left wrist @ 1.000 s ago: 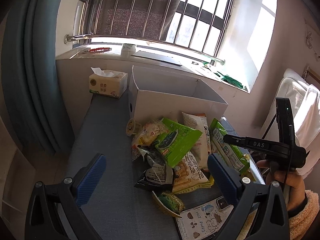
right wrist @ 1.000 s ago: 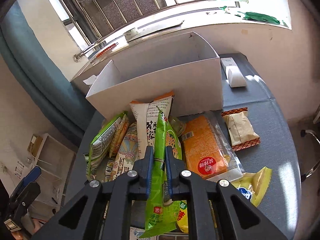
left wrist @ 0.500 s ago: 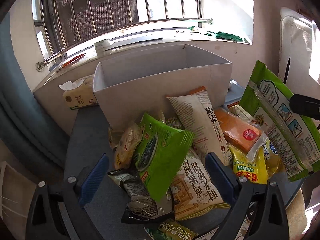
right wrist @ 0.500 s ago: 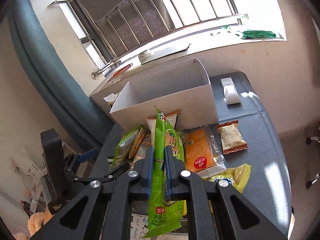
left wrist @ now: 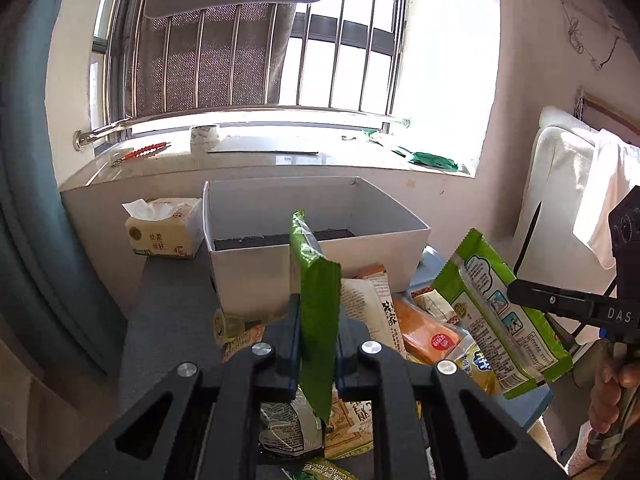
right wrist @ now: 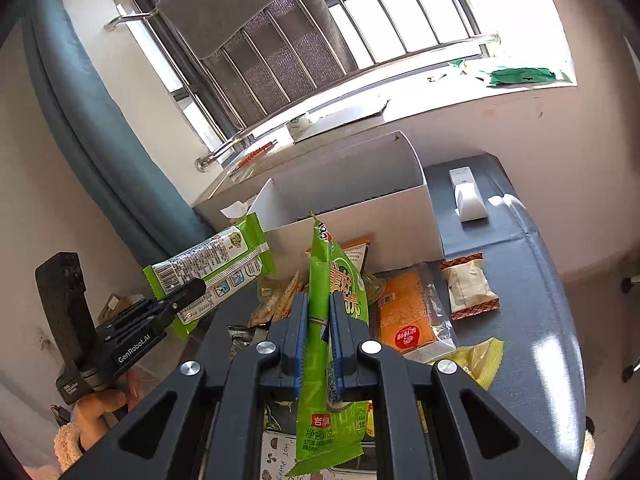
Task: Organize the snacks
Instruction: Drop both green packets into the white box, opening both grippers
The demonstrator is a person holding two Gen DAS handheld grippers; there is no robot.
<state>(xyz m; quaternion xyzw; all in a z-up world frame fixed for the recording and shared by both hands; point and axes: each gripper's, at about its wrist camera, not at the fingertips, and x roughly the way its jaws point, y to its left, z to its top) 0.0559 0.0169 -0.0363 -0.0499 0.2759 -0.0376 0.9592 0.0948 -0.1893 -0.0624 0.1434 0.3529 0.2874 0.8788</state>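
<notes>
**2 packets gripped, box waiting**

Our left gripper is clamped on a green packet standing edge-on at the centre of its frame. Our right gripper pinches a second green bag, lifted over the snack pile at lower centre. The white box sits behind the pile, mid-frame, on the grey table.

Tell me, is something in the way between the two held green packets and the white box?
Nothing visible. The left claw and right claw each hold a green packet above the snack pile, and the white box behind it stands open-topped.
</notes>
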